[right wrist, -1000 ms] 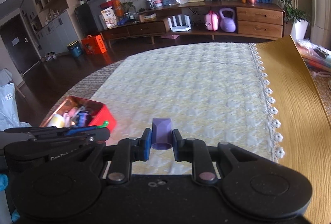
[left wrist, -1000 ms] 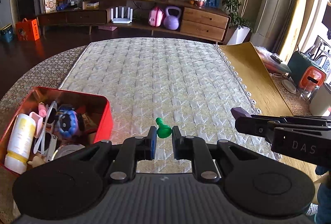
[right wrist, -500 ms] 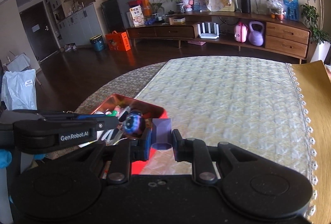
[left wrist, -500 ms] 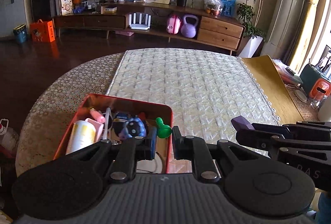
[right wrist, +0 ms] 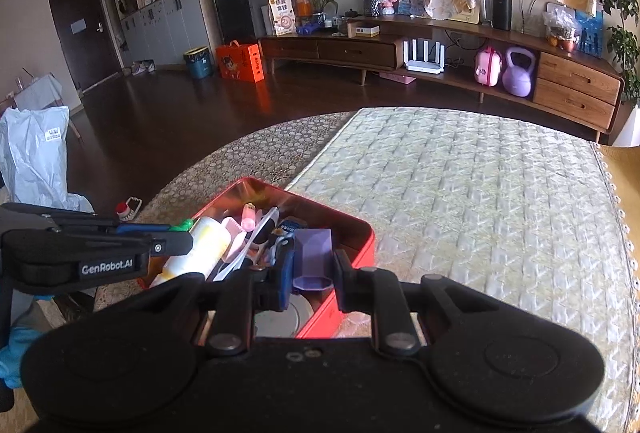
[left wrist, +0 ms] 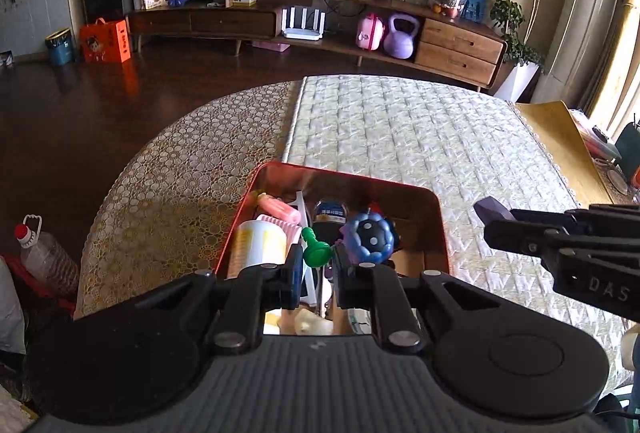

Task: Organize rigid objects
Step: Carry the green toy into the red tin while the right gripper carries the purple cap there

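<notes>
A red tin box [left wrist: 438,217] [right wrist: 362,233] sits on the table's left part, holding a white-and-yellow bottle [left wrist: 260,245], a pink tube [left wrist: 280,208], a blue spotted ball [left wrist: 370,238] and several small items. My left gripper [left wrist: 316,269] is shut on a small green peg [left wrist: 316,251] and hangs over the box. My right gripper [right wrist: 312,273] is shut on a purple hexagonal block [right wrist: 314,257], above the box's near right corner. The right gripper also shows in the left wrist view [left wrist: 492,211], to the right of the box.
A pale quilted mat [left wrist: 420,137] covers the table's middle, with lace cloth [left wrist: 188,169] to the left and a yellow wooden strip [left wrist: 560,137] at the right. A plastic bottle [left wrist: 44,257] stands on the floor at the left.
Both grippers have swung left with their objects, from over the quilted mat to over the red box. The grips have not changed.
</notes>
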Available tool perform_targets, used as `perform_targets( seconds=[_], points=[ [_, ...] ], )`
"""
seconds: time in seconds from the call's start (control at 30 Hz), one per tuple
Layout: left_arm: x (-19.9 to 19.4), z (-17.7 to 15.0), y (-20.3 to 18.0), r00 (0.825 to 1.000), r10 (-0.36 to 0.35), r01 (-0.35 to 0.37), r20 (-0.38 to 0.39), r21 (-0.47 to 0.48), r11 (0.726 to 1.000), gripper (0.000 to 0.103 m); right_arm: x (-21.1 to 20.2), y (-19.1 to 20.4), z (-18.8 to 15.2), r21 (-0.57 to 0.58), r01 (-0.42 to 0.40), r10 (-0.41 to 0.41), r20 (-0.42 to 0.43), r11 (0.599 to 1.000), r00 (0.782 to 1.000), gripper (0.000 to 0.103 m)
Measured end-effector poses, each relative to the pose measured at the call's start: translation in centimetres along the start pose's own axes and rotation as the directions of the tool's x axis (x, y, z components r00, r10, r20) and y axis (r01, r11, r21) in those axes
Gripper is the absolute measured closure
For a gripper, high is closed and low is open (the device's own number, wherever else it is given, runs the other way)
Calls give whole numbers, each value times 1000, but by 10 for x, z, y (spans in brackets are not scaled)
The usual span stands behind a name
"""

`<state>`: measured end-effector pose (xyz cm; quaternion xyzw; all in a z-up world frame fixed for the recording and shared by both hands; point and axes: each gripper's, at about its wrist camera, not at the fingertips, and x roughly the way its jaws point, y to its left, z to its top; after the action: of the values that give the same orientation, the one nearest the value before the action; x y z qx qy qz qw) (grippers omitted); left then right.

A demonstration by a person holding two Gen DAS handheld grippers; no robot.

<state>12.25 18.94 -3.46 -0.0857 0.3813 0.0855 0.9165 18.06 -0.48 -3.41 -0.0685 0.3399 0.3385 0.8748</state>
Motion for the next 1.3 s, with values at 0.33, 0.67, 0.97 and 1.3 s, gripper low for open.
perform_targets(
  seconds=[0.33,0.67,0.97,1.3],
  points=[
    [42,19,3,999,-36,36,-2,44,998,88,51,5,4,-52,38,-41,-63,998,997,83],
    [96,35,0,995,-80,82,-57,33,996,88,86,6,2,-112,91,-102,-99,990,990,83],
    [118,29,-1,990,-86,90,-113,34,995,88,91,10,-2,-117,70,-83,-113,991,990,83],
    [117,22,2,986,-93,95,-141,11,995,88,80,6,-4,-77,49,-57,-109,996,992,76]
  ],
)
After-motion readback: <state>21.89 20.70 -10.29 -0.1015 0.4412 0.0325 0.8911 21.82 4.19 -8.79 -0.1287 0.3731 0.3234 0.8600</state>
